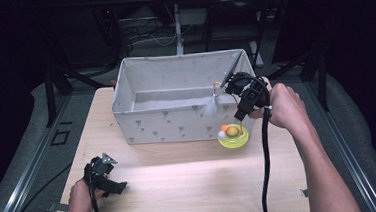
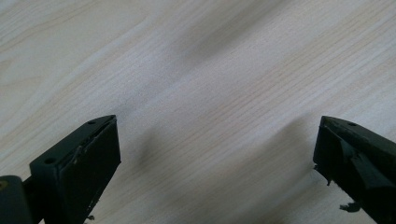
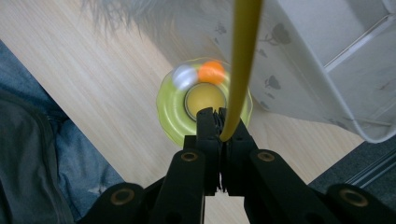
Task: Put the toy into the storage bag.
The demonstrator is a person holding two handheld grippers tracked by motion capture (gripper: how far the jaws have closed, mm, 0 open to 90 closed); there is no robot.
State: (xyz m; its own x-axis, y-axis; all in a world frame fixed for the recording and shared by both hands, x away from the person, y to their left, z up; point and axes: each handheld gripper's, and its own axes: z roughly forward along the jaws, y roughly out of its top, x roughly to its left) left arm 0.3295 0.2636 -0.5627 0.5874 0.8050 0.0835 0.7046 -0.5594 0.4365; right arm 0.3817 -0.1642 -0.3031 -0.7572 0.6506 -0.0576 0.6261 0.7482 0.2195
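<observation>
right gripper [image 3: 219, 122] clamps the thin yellow wand [image 3: 240, 60] so the feather toy dangles below; left gripper [image 2: 215, 154] idles wide.

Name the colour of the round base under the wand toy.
Yellow-green round base, with an amber centre; the right gripper view shows it best.

In the right gripper view the yellow stick [image 3: 243, 60] runs off the top edge, so its upper end is cut off. The feather tuft [image 3: 135, 14] there is blurred, and the white ball [image 3: 184, 76] is perhaps blurred too.
</observation>
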